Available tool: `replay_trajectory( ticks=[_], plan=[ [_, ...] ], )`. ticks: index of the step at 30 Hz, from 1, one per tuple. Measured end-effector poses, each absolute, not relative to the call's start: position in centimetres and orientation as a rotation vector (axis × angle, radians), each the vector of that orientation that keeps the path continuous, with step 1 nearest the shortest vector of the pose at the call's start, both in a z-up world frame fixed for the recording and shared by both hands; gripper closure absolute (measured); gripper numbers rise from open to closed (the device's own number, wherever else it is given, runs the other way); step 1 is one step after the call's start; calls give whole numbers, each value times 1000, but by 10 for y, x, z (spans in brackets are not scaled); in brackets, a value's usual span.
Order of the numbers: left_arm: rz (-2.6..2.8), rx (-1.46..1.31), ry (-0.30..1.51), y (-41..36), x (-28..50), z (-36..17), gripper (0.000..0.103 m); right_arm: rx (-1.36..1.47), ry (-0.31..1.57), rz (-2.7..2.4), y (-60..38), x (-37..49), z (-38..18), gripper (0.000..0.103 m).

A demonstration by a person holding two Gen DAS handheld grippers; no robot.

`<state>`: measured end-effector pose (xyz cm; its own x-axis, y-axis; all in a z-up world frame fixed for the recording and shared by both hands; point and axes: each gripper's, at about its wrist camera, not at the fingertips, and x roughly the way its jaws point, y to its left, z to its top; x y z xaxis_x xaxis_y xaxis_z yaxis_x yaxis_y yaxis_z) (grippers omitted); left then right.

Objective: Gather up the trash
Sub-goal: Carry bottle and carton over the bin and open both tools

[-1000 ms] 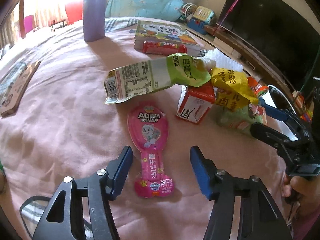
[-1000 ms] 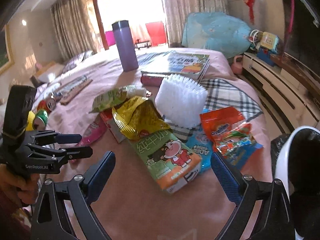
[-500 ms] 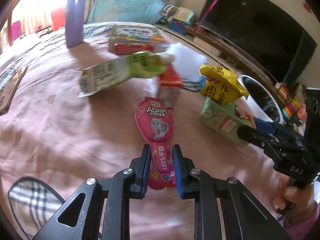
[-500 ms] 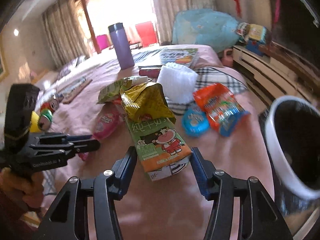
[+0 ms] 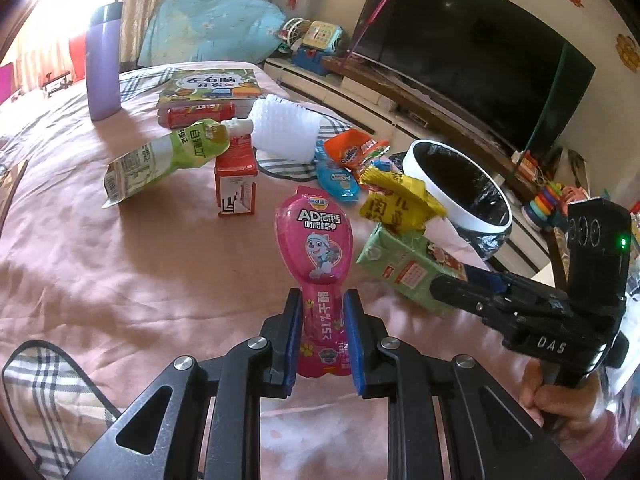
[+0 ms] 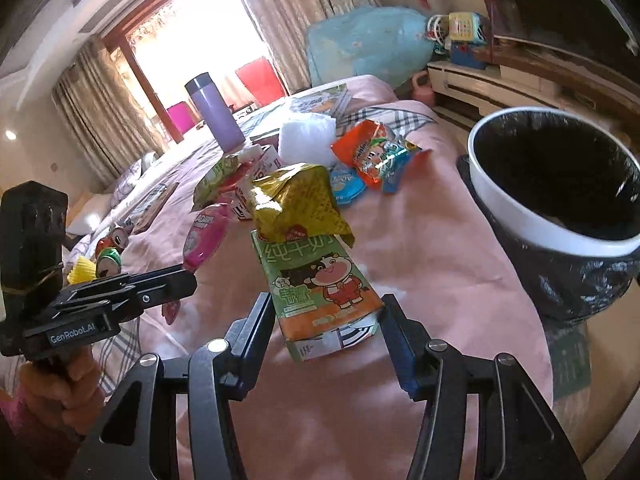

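My left gripper (image 5: 323, 296) is shut on the narrow tail of a pink cheese-stick wrapper (image 5: 314, 236), which stands up off the pink bedspread. My right gripper (image 6: 328, 308) is shut on a green and orange milk carton (image 6: 320, 284); a crumpled yellow wrapper (image 6: 296, 200) rides on the carton's far end. The left wrist view shows the carton (image 5: 400, 264) to the right, in the right gripper (image 5: 440, 284). A white-rimmed trash bin (image 6: 516, 212) lined with a black bag stands just right of the bed edge. The right wrist view has the left gripper (image 6: 180, 280) at its left.
On the bed lie a green pouch (image 5: 160, 156), a red carton (image 5: 236, 184), white foam netting (image 5: 284, 132), orange and blue snack packs (image 5: 352, 152), a book (image 5: 208, 84) and a purple flask (image 5: 103, 60). Cans (image 6: 108, 256) sit far left. A television (image 5: 472, 60) stands beyond the bin.
Both grippers went from open to shut, the left on the pink wrapper, the right on the milk carton. Both have lifted their items and moved right, closer to the bin.
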<state>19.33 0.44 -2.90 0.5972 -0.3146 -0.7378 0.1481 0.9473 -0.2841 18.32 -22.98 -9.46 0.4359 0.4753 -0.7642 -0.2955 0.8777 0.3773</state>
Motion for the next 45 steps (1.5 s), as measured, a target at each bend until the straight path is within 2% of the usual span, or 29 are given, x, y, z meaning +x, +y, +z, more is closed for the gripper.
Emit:
replay_trajectory(
  ticks=[2,5,10,17,19,20,21,32,45],
  plan=[
    [-267,-202,894,3,191,-28,84,215,1019,476,-232,185,-95,44],
    [-261,-207,896,5,190,-28,84,219,997,477,-231,187,-90,25],
    [-254,-211,897,2,191,-28,84,209,967,489,-226,195,-82,24],
    [-250,-223,903,4,194,-30,84,156,1016,535,-213,200,-94,24],
    [-255,-224,904,2,194,-30,84,116,1035,541,-206,197,-99,29],
    [-263,-223,904,0,194,-29,84,88,1046,542,-203,195,-103,43],
    [-270,-221,904,-3,193,-27,84,73,1047,537,-202,193,-105,44],
    [-410,-168,905,-54,192,-18,84,202,967,403,-270,167,-81,50],
    [-501,-111,891,-115,248,-11,84,293,849,212,-349,191,-53,52]
  ],
)
